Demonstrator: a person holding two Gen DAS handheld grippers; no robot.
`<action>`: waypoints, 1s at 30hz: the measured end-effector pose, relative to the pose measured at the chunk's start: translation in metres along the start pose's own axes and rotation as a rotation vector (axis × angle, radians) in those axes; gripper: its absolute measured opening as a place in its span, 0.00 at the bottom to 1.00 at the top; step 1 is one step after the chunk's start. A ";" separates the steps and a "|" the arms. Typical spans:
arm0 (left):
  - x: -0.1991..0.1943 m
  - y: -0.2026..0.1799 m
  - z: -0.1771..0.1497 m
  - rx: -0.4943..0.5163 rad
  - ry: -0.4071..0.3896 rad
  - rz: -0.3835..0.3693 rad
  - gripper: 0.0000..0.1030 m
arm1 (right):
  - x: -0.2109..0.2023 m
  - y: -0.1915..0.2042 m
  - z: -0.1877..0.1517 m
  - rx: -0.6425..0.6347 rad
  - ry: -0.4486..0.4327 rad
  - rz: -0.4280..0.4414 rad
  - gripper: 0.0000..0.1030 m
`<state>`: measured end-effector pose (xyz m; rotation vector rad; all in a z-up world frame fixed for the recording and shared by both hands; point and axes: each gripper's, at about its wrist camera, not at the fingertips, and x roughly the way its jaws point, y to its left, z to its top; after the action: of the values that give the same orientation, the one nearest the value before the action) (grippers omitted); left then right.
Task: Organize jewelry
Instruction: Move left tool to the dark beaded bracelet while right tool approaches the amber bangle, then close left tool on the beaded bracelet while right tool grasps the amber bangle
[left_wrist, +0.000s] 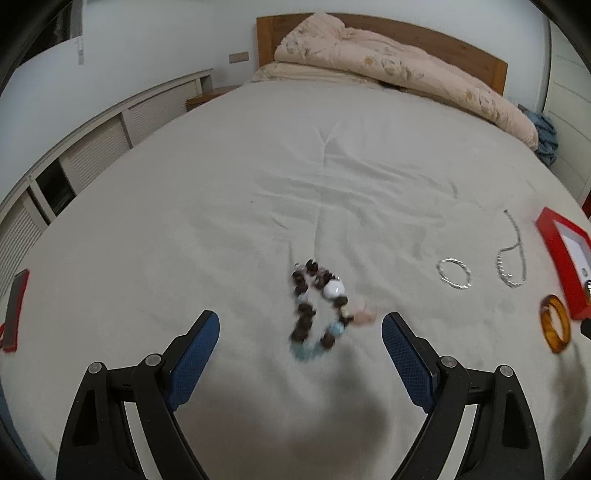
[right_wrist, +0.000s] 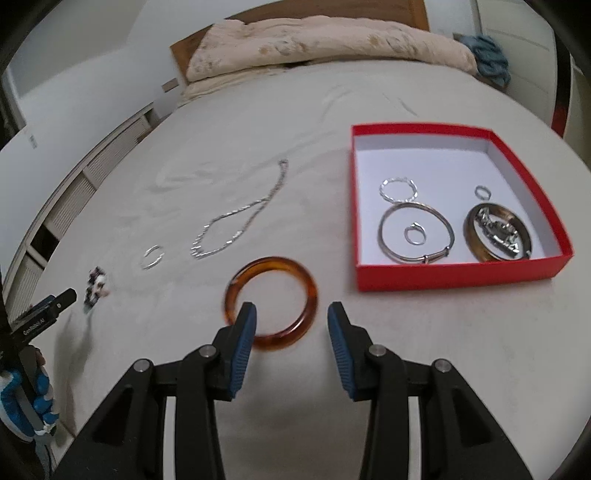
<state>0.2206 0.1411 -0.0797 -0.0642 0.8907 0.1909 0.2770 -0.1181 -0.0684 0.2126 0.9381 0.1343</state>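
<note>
A beaded bracelet (left_wrist: 317, 306) of dark, white and pale blue beads lies on the grey bedsheet. My left gripper (left_wrist: 300, 325) hangs over it, open wide, with the beads in the gap and touching neither pad. An amber bangle (right_wrist: 273, 263) lies flat on the sheet. My right gripper (right_wrist: 291, 312) is just above it, open. Its left finger covers part of the ring, and the ring's right rim sits between the fingers. The red box (right_wrist: 458, 275) to the right holds silver bangles, small rings and a brown bangle with a chain inside it.
A silver chain (right_wrist: 236, 225) and a small silver hoop (right_wrist: 152, 256) lie left of the bangle. A red lid (left_wrist: 14, 310) rests at the bed's left edge. A folded quilt (left_wrist: 388, 62) lies against the headboard. Slatted cabinets run along the left side.
</note>
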 end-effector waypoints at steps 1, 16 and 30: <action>0.007 -0.002 0.002 0.006 0.009 0.006 0.86 | 0.005 -0.003 0.002 0.008 0.005 0.003 0.37; 0.043 -0.003 -0.003 0.003 0.073 0.005 0.70 | 0.051 -0.002 0.006 -0.055 0.042 -0.007 0.33; 0.039 -0.018 0.003 0.023 0.059 -0.024 0.21 | 0.056 0.020 0.007 -0.141 0.043 -0.004 0.09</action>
<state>0.2504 0.1293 -0.1084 -0.0592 0.9505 0.1568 0.3150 -0.0882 -0.1033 0.0779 0.9681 0.2010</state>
